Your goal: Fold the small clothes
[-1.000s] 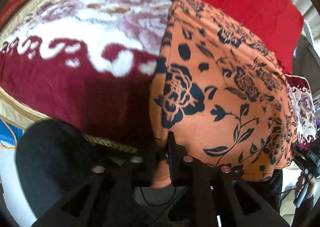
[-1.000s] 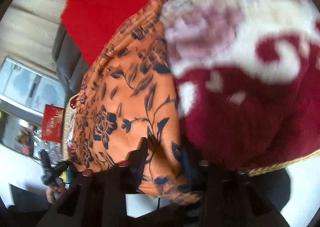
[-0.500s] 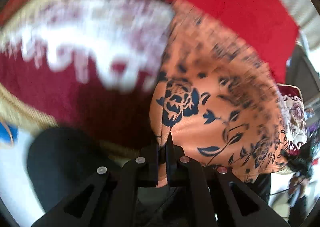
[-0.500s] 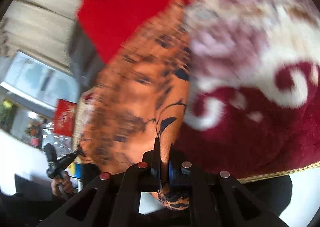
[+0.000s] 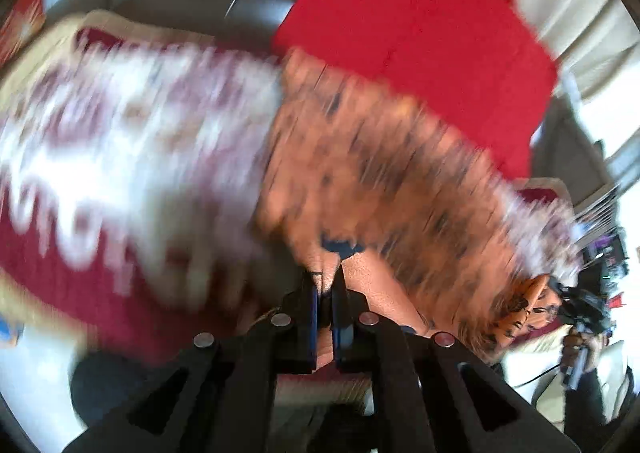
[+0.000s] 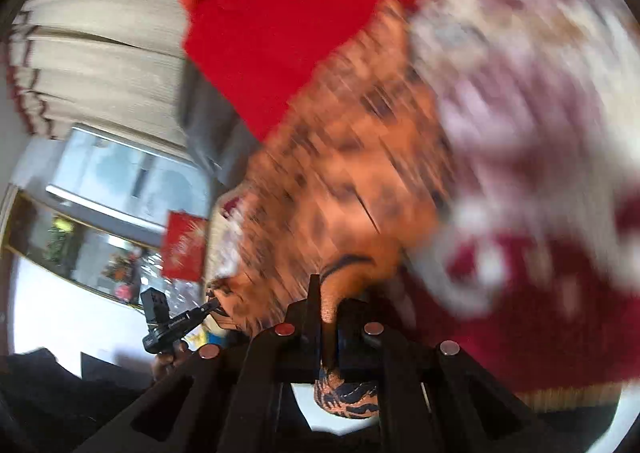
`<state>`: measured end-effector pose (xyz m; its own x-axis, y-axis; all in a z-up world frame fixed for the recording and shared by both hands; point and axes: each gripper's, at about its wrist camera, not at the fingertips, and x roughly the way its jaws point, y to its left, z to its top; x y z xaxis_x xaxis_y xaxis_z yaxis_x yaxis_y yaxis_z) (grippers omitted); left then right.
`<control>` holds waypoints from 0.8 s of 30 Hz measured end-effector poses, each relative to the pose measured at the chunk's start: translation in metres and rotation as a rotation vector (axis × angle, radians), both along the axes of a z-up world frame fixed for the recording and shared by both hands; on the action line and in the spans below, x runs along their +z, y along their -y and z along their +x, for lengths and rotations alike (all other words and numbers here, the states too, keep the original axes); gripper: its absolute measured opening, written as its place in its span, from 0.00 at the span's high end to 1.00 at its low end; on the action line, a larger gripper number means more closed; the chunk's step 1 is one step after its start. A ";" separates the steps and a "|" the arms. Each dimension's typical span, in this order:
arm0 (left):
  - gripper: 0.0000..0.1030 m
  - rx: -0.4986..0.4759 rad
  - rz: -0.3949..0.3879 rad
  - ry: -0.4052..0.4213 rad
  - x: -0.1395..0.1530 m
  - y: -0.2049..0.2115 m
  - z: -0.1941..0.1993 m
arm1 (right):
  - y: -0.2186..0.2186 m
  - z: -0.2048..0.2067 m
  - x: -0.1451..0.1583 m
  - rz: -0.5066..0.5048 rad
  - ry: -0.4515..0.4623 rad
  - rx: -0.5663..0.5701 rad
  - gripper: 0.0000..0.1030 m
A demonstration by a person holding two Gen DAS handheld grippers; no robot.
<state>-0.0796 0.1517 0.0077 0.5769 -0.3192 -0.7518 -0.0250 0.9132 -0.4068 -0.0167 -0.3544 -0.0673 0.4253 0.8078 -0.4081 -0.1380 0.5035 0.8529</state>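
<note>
The orange garment [image 5: 384, 173] with its dark blue flower print fills the middle of my left wrist view, running from the upper centre down toward the lower right. Most of it is smeared by motion blur, so the print reads as dark streaks; only the patch just ahead of my fingers is sharp, plain orange with a dark blue mark. It lies over the red-and-white patterned blanket [image 5: 100, 181], which takes up the left of that frame, and a bright red cloth [image 5: 420, 37] sits beyond it at the upper right.

My left gripper [image 5: 325, 289] is clamped on the near edge of the garment: the two black fingers [image 5: 310, 305] stand almost together, with a thin fold of orange fabric pinched between them and running down behind the tips.

In my right wrist view the same garment [image 6: 340, 173] crosses the centre, again blurred, with the blanket [image 6: 540, 133] at the right and the red cloth [image 6: 288, 21] at the top. My right gripper [image 6: 326, 301] is likewise closed on the fabric: a narrow strip of orange rises between the nearly touching fingers [image 6: 314, 305], and a bunched end with the dark print hangs out below them at the bottom centre.

At the lower left of the right view, my other gripper [image 6: 176, 323] shows small, its tip at the far corner of the garment.
</note>
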 end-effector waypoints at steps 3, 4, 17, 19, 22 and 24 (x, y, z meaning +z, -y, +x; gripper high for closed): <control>0.94 0.025 -0.040 0.140 0.031 -0.009 0.064 | 0.009 0.076 0.037 0.064 0.124 -0.078 0.94; 0.90 0.057 -0.026 0.179 0.035 -0.012 0.092 | 0.009 0.103 0.046 0.063 0.148 -0.124 0.91; 0.13 0.154 0.131 0.018 -0.057 -0.019 0.164 | -0.022 0.166 -0.020 -0.275 -0.018 -0.200 0.12; 0.14 0.099 0.184 -0.025 -0.068 0.000 0.173 | -0.036 0.178 -0.025 -0.283 -0.037 -0.132 0.31; 0.42 0.039 0.219 -0.125 -0.095 0.021 0.194 | -0.049 0.182 -0.040 -0.397 -0.093 -0.054 0.63; 0.74 0.064 0.207 -0.132 -0.084 0.022 0.199 | -0.054 0.189 -0.033 -0.391 -0.114 -0.052 0.78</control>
